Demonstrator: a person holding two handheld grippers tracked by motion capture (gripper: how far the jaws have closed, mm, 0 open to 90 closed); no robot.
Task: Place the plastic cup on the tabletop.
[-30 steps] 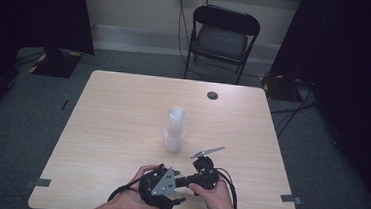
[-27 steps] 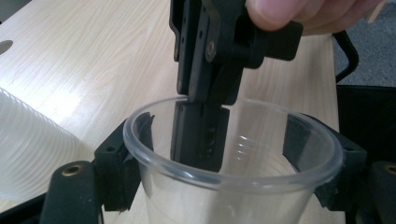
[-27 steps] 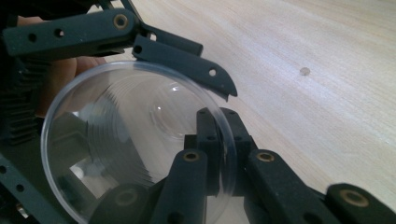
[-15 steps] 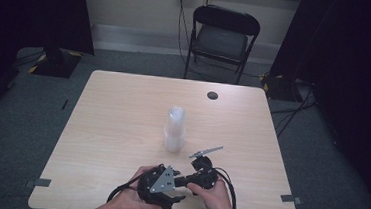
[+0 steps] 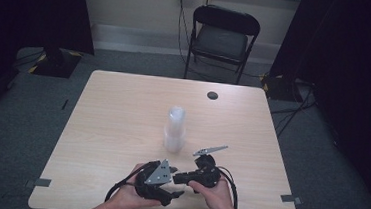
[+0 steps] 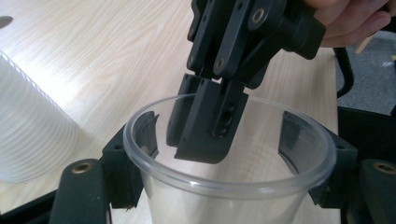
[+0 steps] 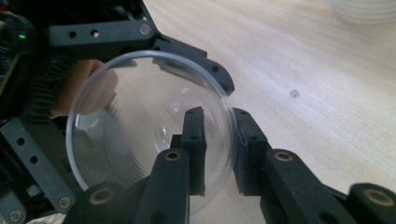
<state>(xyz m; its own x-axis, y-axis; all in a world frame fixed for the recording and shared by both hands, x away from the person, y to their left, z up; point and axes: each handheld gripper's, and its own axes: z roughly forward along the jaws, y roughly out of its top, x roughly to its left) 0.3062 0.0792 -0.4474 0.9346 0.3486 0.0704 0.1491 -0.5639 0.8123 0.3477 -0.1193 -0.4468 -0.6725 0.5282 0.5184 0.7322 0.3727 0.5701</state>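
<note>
Near the table's front edge, the left gripper point(image 5: 176, 194) clamps a clear plastic cup point(image 6: 229, 186) by its sides. Beside it, the right gripper point(image 7: 219, 149) straddles the cup's rim (one jaw inside, one outside), jaws just opening. Farther back stands a cup stack point(image 5: 175, 129).

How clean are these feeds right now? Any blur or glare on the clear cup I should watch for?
Left gripper view: the clear cup has a sharp rim; the cup stack at the left edge is soft. Right gripper view: the cup's wall is smeared with streaky reflections, and the table blurs farther back. High view: even light on the table, dark curtains at the sides, both grippers small.
</note>
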